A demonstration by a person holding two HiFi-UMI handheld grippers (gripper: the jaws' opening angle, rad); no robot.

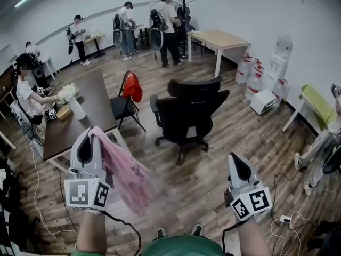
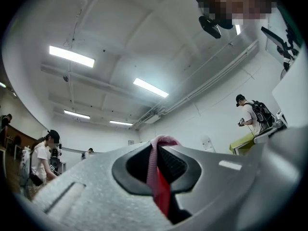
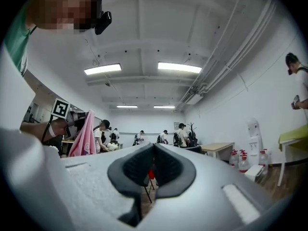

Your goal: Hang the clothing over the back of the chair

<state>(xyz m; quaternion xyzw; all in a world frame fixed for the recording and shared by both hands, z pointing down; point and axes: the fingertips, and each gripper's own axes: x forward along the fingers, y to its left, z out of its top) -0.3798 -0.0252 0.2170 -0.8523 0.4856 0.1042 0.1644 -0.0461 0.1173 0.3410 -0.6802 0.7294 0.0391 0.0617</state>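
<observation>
A pink garment (image 1: 128, 175) hangs from my left gripper (image 1: 90, 136), which is shut on its upper edge at the lower left of the head view. In the left gripper view a fold of the pink garment (image 2: 153, 167) is pinched between the pads, and the left gripper (image 2: 156, 143) points up toward the ceiling. The black office chair (image 1: 189, 108) stands in the middle of the floor, ahead of both grippers, with its back toward me. My right gripper (image 1: 235, 160) is at the lower right, shut and holding nothing. The right gripper view shows the right gripper (image 3: 154, 148) with its pads together, and the pink garment (image 3: 85, 138) off to its left.
A dark table (image 1: 93, 108) with a vase of flowers (image 1: 69, 97) stands at the left, with a person (image 1: 26, 95) seated at it. A folding chair with a red garment (image 1: 131, 87) is beside it. Several people stand at the back. Water bottles (image 1: 250, 71) and floor cables (image 1: 282, 217) are at the right.
</observation>
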